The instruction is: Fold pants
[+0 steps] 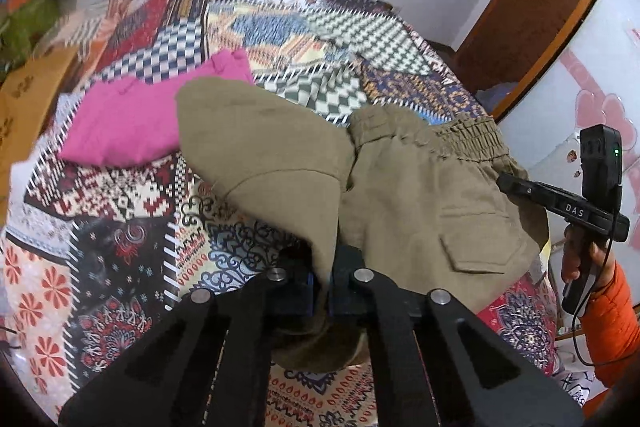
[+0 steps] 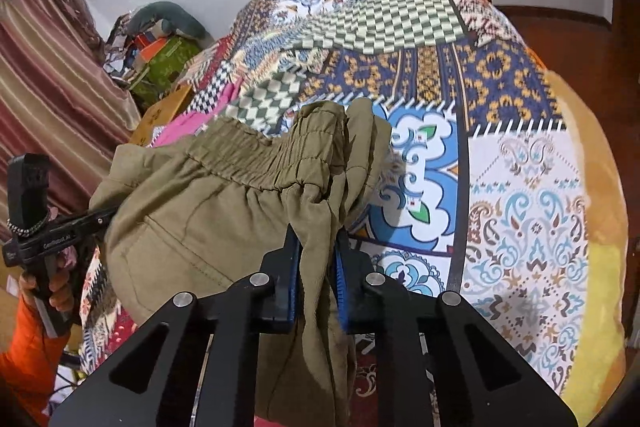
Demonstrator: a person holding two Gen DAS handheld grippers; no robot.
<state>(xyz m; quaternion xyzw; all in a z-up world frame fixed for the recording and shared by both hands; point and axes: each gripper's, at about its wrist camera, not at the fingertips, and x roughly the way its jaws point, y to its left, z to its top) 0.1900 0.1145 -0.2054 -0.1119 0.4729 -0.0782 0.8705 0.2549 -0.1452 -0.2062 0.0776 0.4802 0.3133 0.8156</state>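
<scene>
Soft, light and floppy, the olive pants (image 2: pixel 224 211) sag between both tongs, left gripper (image 1: pixel 319 293) and right gripper (image 2: pixel 316 267) each clamped on bunched cloth near the waistband at 12 o'clock.

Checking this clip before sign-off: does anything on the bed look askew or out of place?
Nothing damaged or spilled. The olive pants hang bunched and crooked between the left gripper and right gripper, both shut on the fabric. A pink garment lies loosely folded beside them.
</scene>
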